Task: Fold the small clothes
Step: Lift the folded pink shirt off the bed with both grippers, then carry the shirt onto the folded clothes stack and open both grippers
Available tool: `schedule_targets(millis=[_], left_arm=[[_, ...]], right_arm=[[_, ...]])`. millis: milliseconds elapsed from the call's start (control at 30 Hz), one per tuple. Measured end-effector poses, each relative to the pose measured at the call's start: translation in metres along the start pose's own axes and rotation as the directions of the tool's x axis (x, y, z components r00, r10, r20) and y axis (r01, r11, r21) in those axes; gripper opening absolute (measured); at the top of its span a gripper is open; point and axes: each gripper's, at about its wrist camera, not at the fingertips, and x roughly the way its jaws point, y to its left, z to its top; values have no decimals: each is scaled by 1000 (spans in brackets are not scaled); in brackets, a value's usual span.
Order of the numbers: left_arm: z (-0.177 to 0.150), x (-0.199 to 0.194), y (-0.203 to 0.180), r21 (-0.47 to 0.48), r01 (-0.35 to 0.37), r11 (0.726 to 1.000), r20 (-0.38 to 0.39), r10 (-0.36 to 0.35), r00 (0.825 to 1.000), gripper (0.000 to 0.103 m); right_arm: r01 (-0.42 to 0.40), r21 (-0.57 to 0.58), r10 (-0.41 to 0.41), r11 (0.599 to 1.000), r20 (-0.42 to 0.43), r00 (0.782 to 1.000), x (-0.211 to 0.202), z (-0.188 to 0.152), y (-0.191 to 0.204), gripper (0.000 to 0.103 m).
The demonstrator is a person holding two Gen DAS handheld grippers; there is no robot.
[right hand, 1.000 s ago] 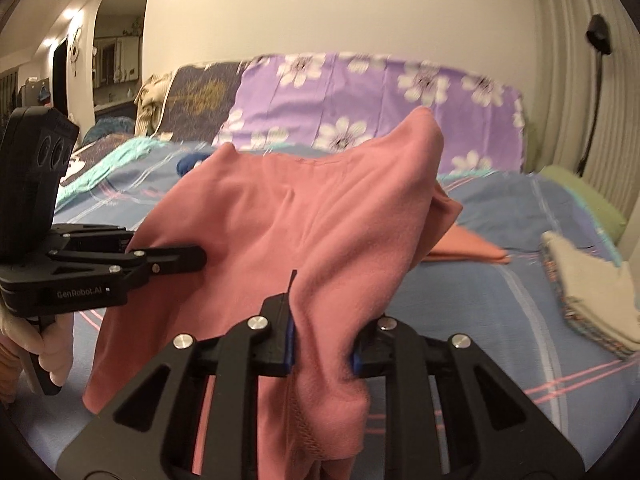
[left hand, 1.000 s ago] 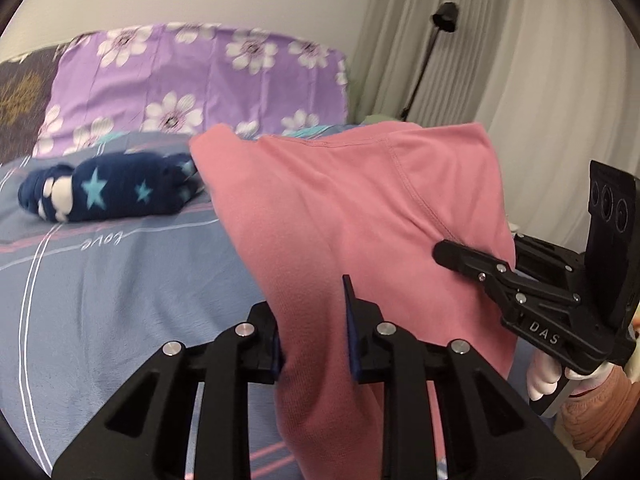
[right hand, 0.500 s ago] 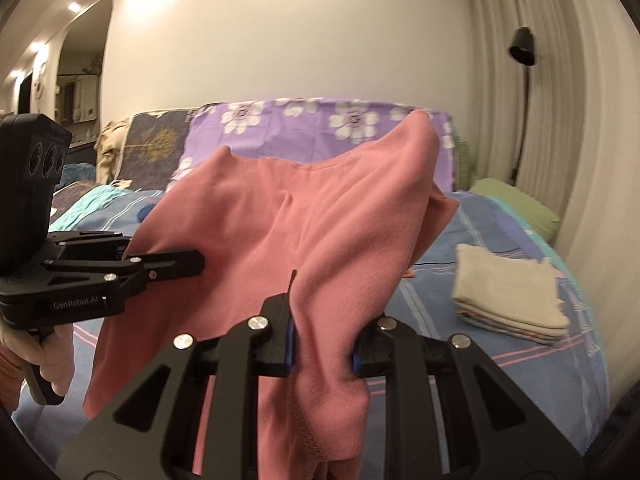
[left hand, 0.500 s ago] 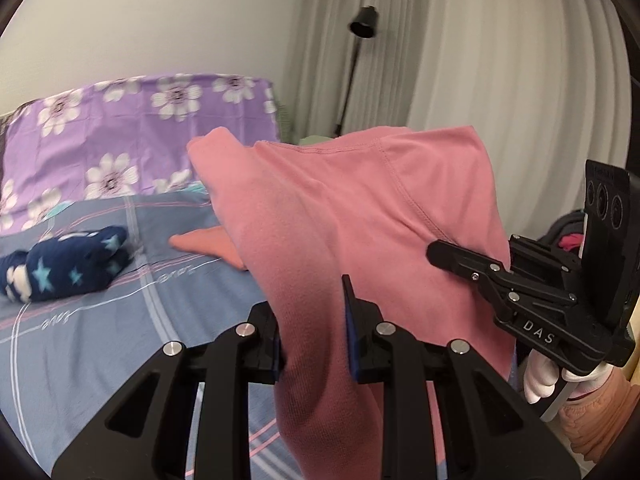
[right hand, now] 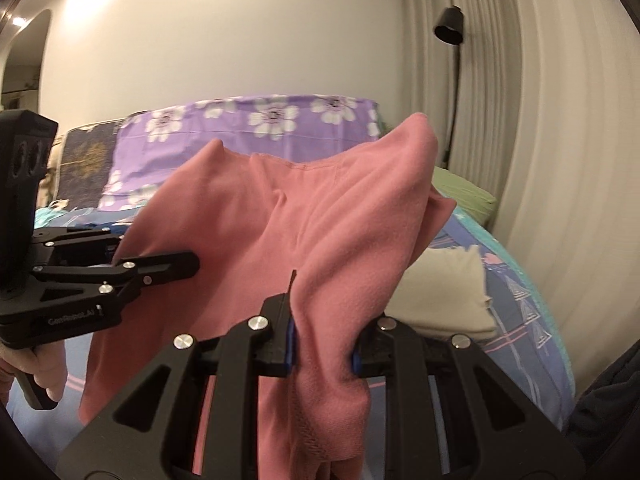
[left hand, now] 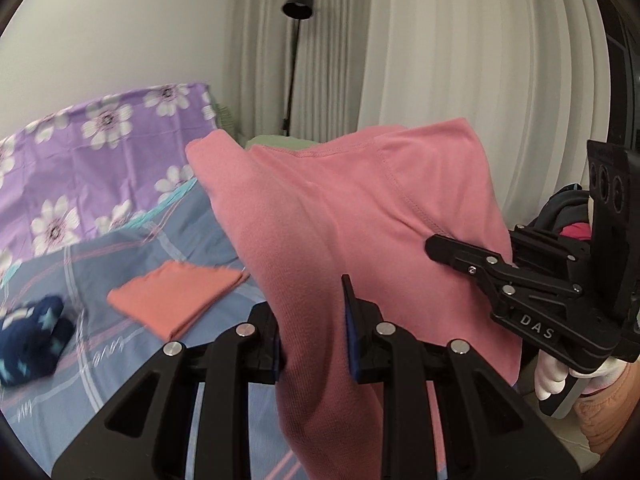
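The bed [left hand: 132,248], spread with a blue-grey striped sheet, fills the lower part of both views and serves as the landmark here. Behind its head end rises a pale wall, and along its far side hang long cream curtains [left hand: 440,60]. A purple cover with white flowers [right hand: 260,120] stands across the head of the bed. Above the bed, lifted clear of the sheet, hangs the pink garment [left hand: 360,216], stretched between the two grippers with its stitched hem running along the top edge and its lower part drooping down. The left gripper [left hand: 314,336] pinches one bunched edge of the pink garment between its blue pads, the cloth filling the gap between them. The right gripper [right hand: 322,346] grips the opposite edge the same way, its pads pressed onto a thick fold of the fabric. On the bed's far side near the curtains lies a folded cream stack [right hand: 444,296], with a green pillow [right hand: 460,192] beyond it towards the head end. On the middle of the bed rests a folded orange cloth [left hand: 176,300], and nearer the bed's opposite side sits a rolled navy piece with pale stars [left hand: 32,340], blurred. A black floor lamp [left hand: 298,2] stands beside the bed's head corner.
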Motion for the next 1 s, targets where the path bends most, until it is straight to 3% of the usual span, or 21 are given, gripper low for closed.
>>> schedule_targets(millis=[233, 433, 633, 733, 767, 800, 833, 933, 967, 1000], left_arm=[[62, 62, -12, 56, 15, 998, 21, -16, 1000, 24], [111, 126, -24, 117, -11, 993, 35, 7, 999, 24], [134, 192, -23, 22, 4, 1000, 0, -4, 1000, 24], [126, 232, -25, -4, -32, 999, -31, 32, 999, 27], [120, 246, -23, -15, -57, 998, -56, 56, 997, 33], [110, 265, -20, -21, -94, 995, -105, 91, 990, 38], [99, 283, -17, -16, -135, 991, -158, 131, 979, 44], [55, 324, -12, 72, -225, 972, -274, 236, 932, 44], [39, 331, -12, 116, -246, 962, -275, 269, 923, 47], [22, 331, -18, 177, -258, 950, -212, 293, 932, 47]], right_arm=[[101, 11, -101, 995, 0, 995, 43, 44, -53, 19], [220, -20, -220, 975, -16, 975, 92, 80, -95, 19], [292, -74, -296, 954, -62, 953, 149, 92, -126, 19], [290, -46, -294, 956, -112, 949, 185, 83, -146, 21], [304, -36, -306, 952, -145, 941, 198, 76, -153, 30], [345, -25, -342, 938, -212, 915, 219, 62, -165, 42], [365, -16, -356, 931, -260, 898, 232, 51, -174, 43], [437, 9, -393, 900, -422, 817, 270, -7, -197, 42], [418, 39, -362, 908, -430, 827, 275, -24, -202, 44], [407, 96, -345, 908, -376, 860, 272, -40, -207, 46]])
